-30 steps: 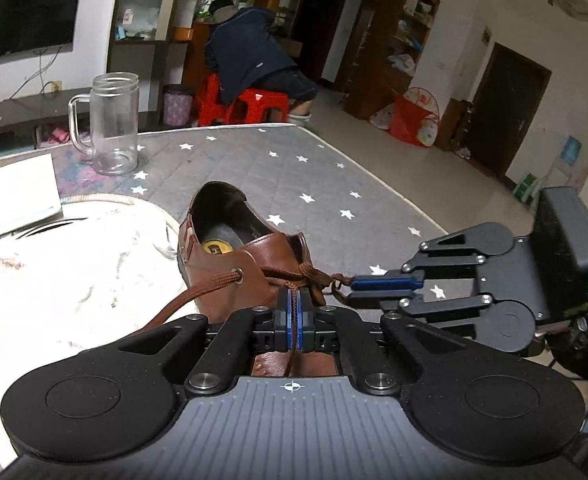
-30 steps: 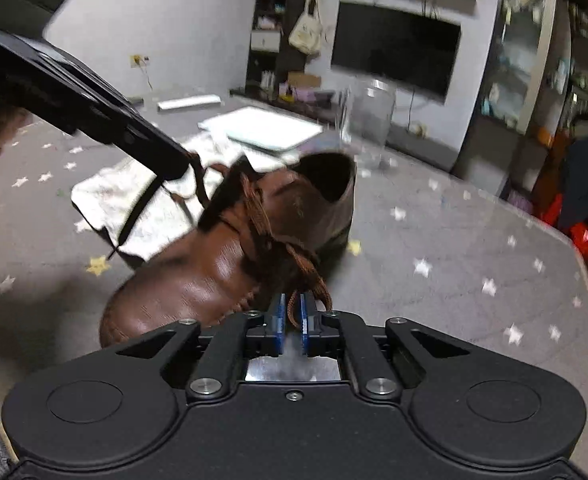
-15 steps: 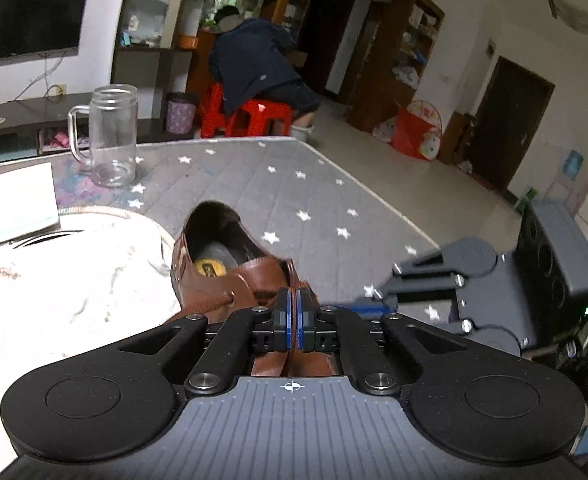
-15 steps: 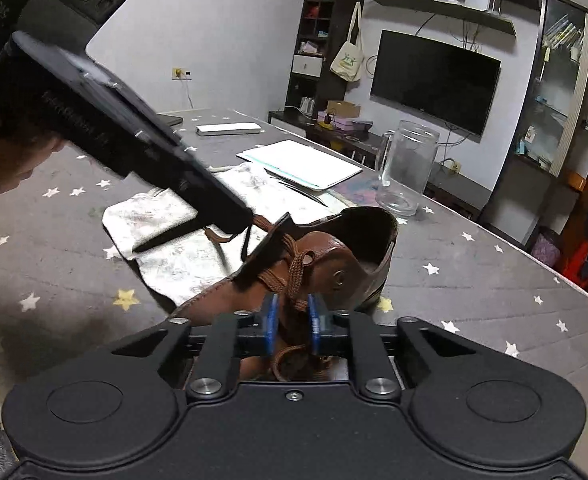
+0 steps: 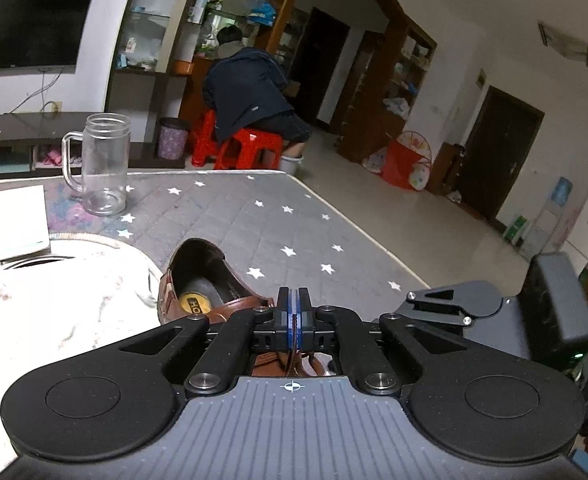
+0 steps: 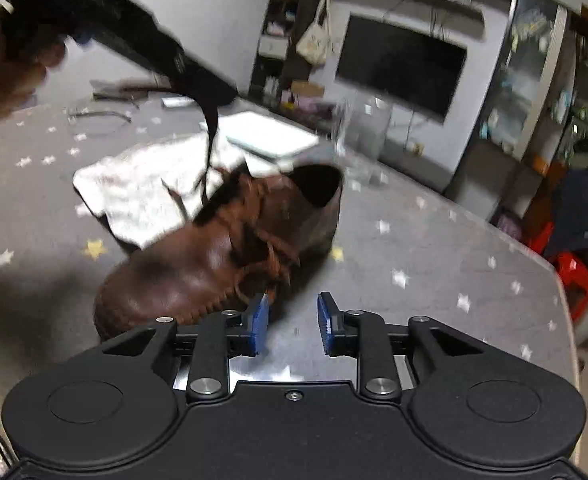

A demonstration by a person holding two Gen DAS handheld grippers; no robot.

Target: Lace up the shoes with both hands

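Observation:
A brown leather shoe [image 6: 214,256] lies on the grey star-patterned table [image 6: 414,248], its opening [image 5: 202,268] facing away from my left gripper. My left gripper [image 5: 293,316] is shut on a brown shoelace [image 6: 210,148] that runs taut from its tip [image 6: 210,96] down to the eyelets. A hand [image 6: 10,64] holds that gripper at the upper left of the right wrist view. My right gripper [image 6: 294,322] sits just right of the shoe's side; its jaws are opening with nothing between the blue pads [image 6: 260,322]. The knotted lace ends [image 6: 270,276] lie by the left pad.
A white cloth [image 5: 54,300] lies under and left of the shoe. A glass mug [image 5: 102,164] and a white booklet [image 5: 10,220] stand further back. The table edge [image 5: 354,224] runs along the right. A person sits on a red stool [image 5: 250,148] beyond.
My right gripper let go of the lace it was pinching and opened. My left gripper rose above the shoe, drawing its lace taut.

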